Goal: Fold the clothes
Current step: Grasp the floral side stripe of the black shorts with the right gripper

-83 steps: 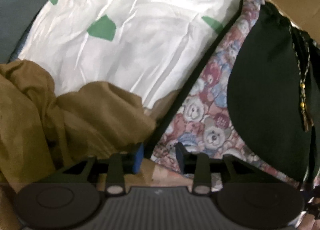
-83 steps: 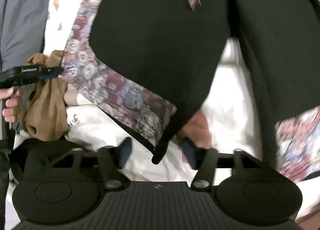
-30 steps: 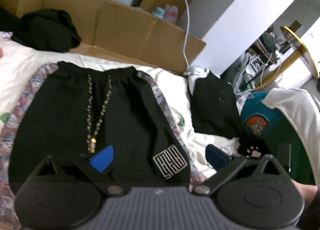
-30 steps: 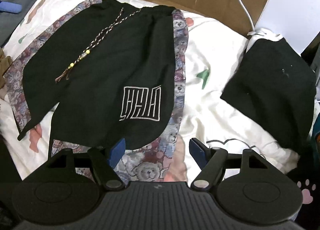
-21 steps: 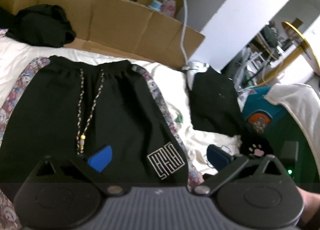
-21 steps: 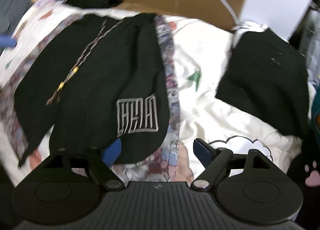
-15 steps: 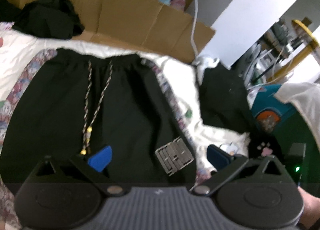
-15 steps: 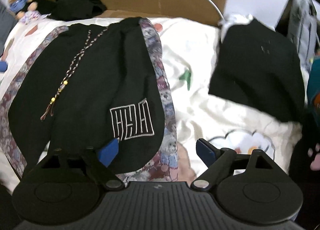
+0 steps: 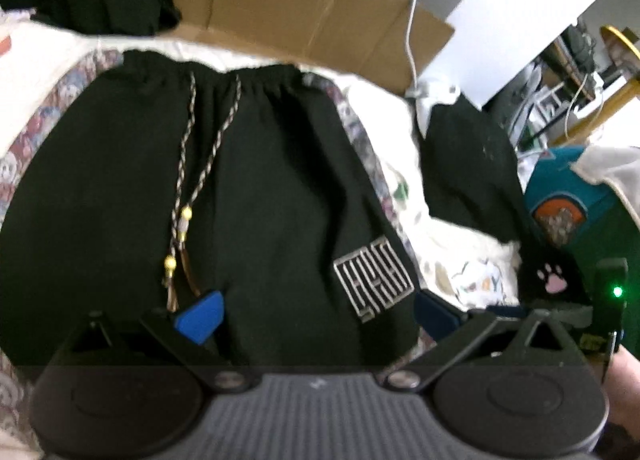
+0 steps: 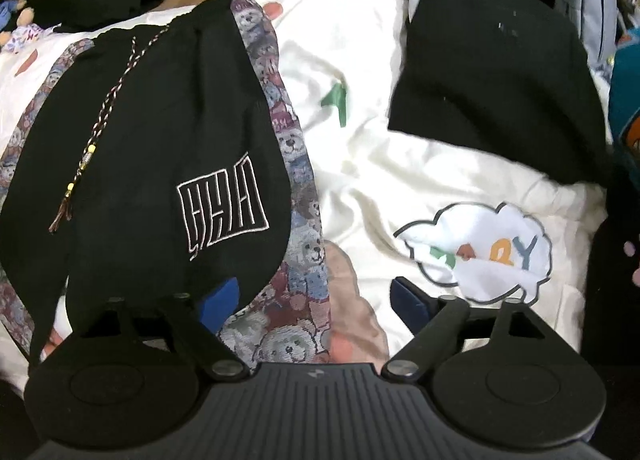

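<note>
We are seeing soft matt black cloth shorts (image 10: 160, 132) with woven teddy-bear side strips. Under them, the white sheet (image 10: 360, 164) is looking smooth, rumpled cloth. Behind them, brown cardboard (image 9: 304, 12) is looking dull.

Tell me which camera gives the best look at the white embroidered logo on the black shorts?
The right wrist view. There the logo on the black shorts is sharp, large and nearly face-on. In the left wrist view the logo is smaller, tilted and blurred, low in the picture.
</note>
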